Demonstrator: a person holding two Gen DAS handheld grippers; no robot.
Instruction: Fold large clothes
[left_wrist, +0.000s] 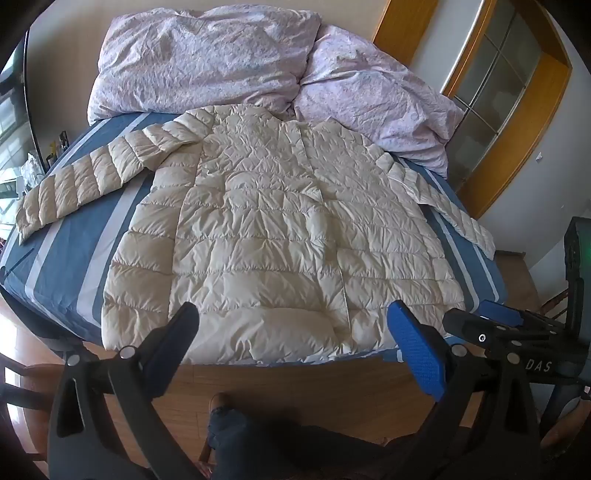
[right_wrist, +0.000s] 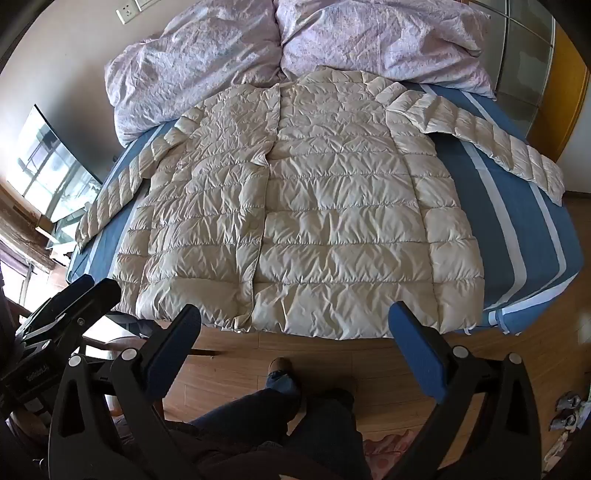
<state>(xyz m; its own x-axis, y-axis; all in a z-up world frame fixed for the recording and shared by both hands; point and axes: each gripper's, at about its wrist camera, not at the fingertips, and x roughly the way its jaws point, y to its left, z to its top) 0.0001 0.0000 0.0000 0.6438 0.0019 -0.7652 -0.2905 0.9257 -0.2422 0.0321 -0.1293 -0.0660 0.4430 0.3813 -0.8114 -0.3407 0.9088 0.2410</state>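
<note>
1. Coat (left_wrist: 280, 236) — cream quilted down coat, spread flat and face up on the bed (left_wrist: 70, 273), hem at the near edge, collar against the duvet (left_wrist: 207, 59). Both sleeves lie out sideways; the right sleeve (right_wrist: 495, 140) ends over the side of the mattress.
2. Left tool (left_wrist: 295, 343) — jaws spread wide, empty, above the floor short of the hem. Touches nothing.
3. Right tool (right_wrist: 295, 325) — jaws likewise spread, empty, near the hem but apart from it.
4. Risk, slip — the shell looks slick and puffy; a shallow pinch would likely catch only the top layer, so that the front panel lifts and the back stays down.
5. Risk, slide — the hem sits right at the mattress edge. A pull toward the person could drag the whole coat off onto the floor (right_wrist: 332, 354).
6. Risk, sleeve — the overhanging right sleeve may drop further and tug that shoulder askew when the body is moved.
7. Risk, spring-back — trapped air in the quilting may push a fold open unless it is pressed flat.
8. Risk, crowding — the bunched duvet touches the collar and leaves little free bed beyond it for an upward fold.
9. Surface — blue sheet with pale stripes, soft, so it gives under pressure.
10. Room — wood floor, wood-framed glass door (left_wrist: 495, 96) at right, window (right_wrist: 48, 173) at left, wall socket (right_wrist: 127, 13).
</note>
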